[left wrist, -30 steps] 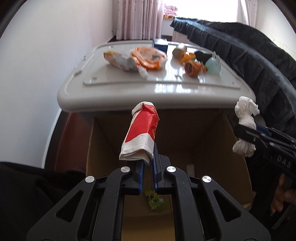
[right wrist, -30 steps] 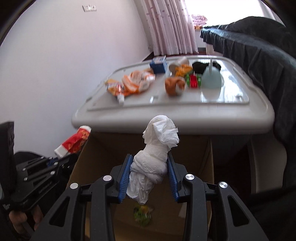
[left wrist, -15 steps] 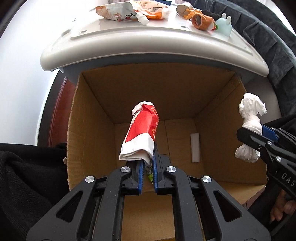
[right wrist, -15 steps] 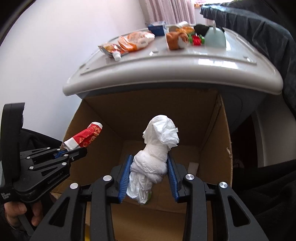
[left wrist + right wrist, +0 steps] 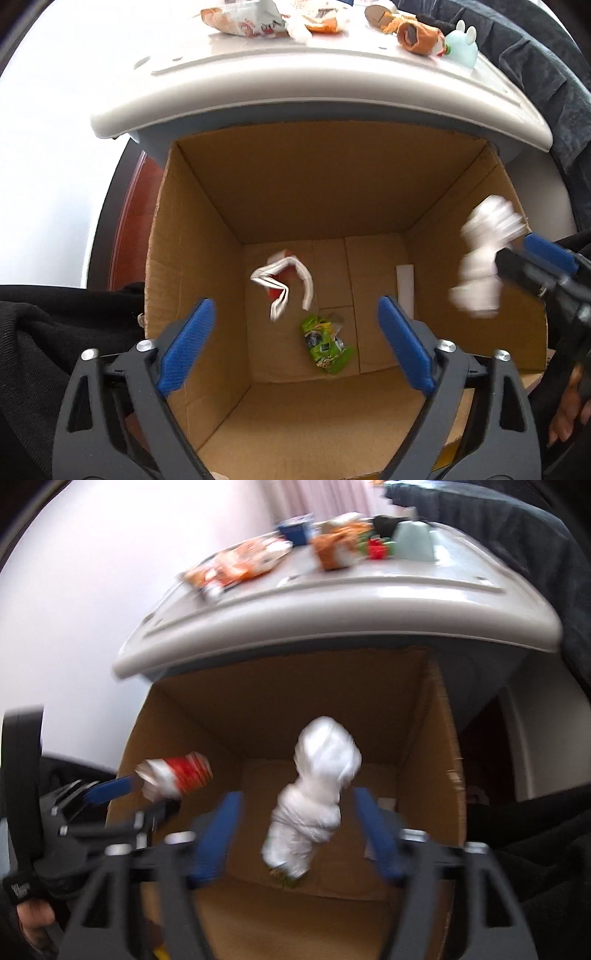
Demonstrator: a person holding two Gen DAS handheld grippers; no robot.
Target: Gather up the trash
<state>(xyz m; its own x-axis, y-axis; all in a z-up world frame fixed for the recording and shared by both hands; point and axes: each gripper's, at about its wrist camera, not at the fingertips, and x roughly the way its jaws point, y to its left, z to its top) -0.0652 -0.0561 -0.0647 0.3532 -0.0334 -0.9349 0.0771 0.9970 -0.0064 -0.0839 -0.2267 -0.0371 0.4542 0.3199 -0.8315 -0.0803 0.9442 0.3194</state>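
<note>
Dropping its load, the left gripper [image 5: 291,354] now stands spread wide over the cardboard box [image 5: 192,229]; half a second ago it pinched the red-and-white wrapper [image 5: 282,282], which in the left wrist view now lies crumpled on the box floor beside a green wrapper [image 5: 325,349] and a white strip [image 5: 405,284] by the right wall. The blurred right wrist view still shows that wrapper near the left fingers, so the two views may differ by an instant. The right gripper [image 5: 295,834] has also parted: its blue pads stand clear of the white tissue wad [image 5: 314,801], which looks to be in free fall above the box, smeared by motion. I judge both pieces as good as binned.

More trash waits on the grey desk [image 5: 332,85] behind the box: orange snack bags [image 5: 251,16], an orange-brown roll [image 5: 419,37] and a pale mint figure [image 5: 461,44]. The desk edge overhangs the box's far side, and dark fabric [image 5: 535,55] crowds the right, so reaching back calls for lifting clear first.
</note>
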